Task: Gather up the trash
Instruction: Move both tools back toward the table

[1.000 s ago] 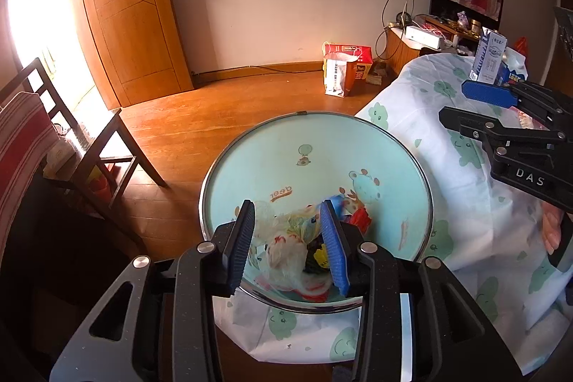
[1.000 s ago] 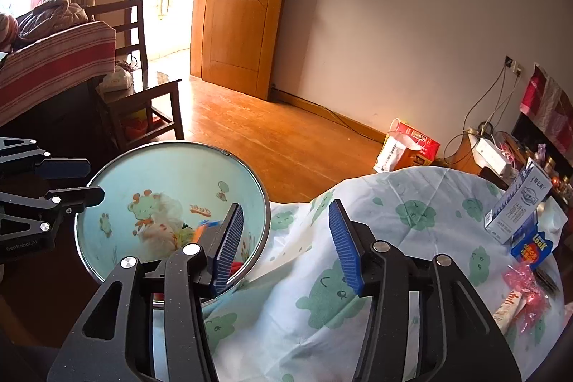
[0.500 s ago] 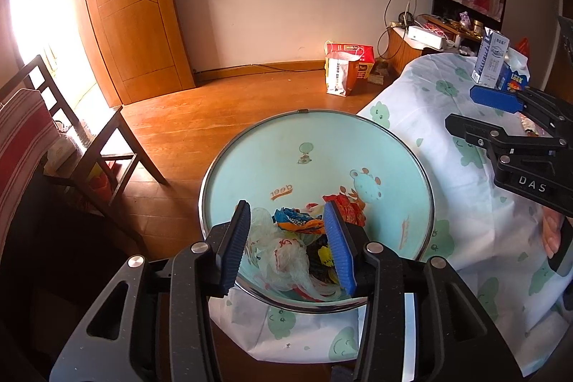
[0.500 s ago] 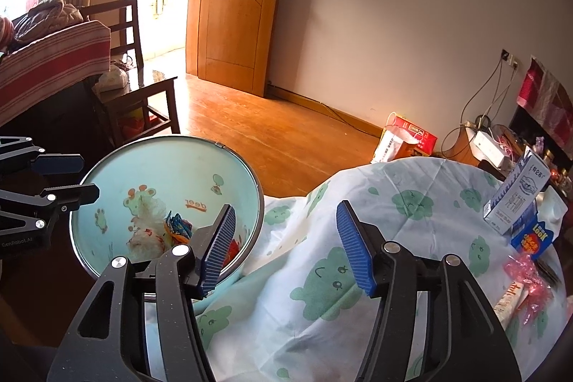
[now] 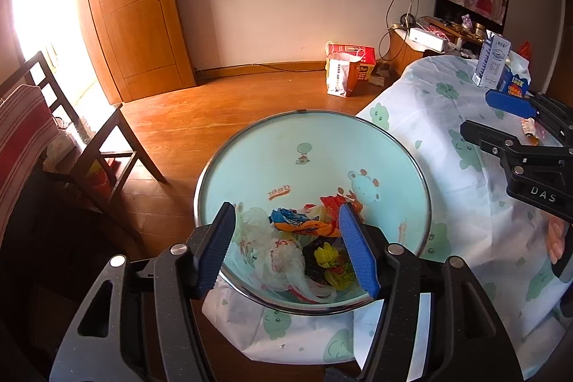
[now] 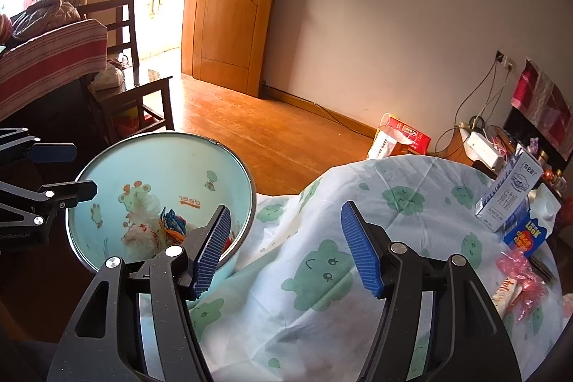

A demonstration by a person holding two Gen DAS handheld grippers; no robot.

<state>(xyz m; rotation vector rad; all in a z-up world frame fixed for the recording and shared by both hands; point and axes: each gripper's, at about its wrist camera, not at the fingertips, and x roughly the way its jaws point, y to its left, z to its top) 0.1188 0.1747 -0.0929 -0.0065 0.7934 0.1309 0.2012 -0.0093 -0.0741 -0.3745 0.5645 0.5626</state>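
Note:
My left gripper (image 5: 286, 208) hovers over the pale blue trash bin (image 5: 304, 145); its jaws are opening and nothing is held between them. Below them in the bin lie a blue-orange wrapper (image 5: 301, 226), a white plastic bag (image 5: 283, 256) and a yellow wrapper (image 5: 327, 256). My right gripper (image 6: 285, 207) hangs over the green-patterned tablecloth (image 6: 376, 188) just right of the bin (image 6: 172, 167); its jaws are opening too, with nothing between them. A pink wrapper (image 6: 519, 274) and a snack bar (image 6: 505, 296) lie at the table's right.
A milk carton (image 6: 508, 196) and a blue box (image 6: 526, 235) stand at the table's far right. A wooden chair (image 5: 107, 145) is left of the bin. A paper bag (image 5: 338, 77) and a red box (image 5: 365, 61) sit on the floor by the wall.
The left jaws have spread and the blue-orange wrapper that was between them now lies in the bin. The right jaws have widened as well and shifted slightly away from the bin.

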